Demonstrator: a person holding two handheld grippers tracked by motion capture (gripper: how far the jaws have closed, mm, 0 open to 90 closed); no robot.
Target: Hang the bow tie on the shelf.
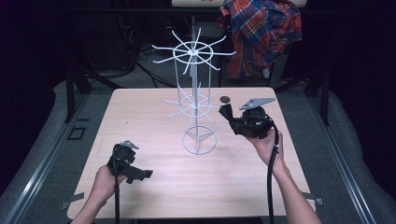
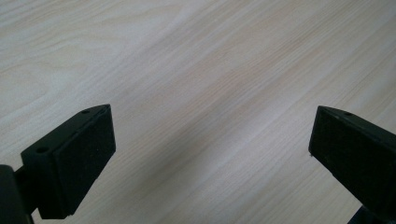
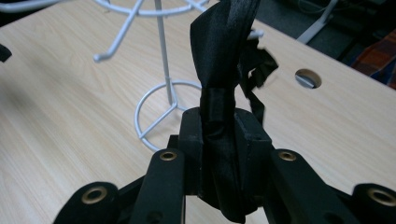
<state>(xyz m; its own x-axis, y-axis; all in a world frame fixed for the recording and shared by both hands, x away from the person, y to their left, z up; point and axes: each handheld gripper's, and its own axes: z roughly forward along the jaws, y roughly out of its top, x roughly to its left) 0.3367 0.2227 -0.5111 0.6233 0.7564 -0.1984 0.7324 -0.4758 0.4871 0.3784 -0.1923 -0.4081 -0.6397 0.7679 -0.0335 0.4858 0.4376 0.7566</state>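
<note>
Wooden table [image 1: 154,186], bare for working room. White wire rack [image 1: 195,100] upright mid-table, hooks free for hanging. Right gripper [image 3: 223,126] clamped on black satin bow [image 3: 224,60], raised beside rack. Left gripper [image 2: 210,154] agape, empty, waiting.

A plaid shirt [image 1: 261,32] is seen draped beyond the far right edge of the wooden table [image 1: 154,186].

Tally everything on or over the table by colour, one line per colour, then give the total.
White: 1, the wire rack
Black: 3, the bow tie, the left gripper and the right gripper
Total: 4
</note>
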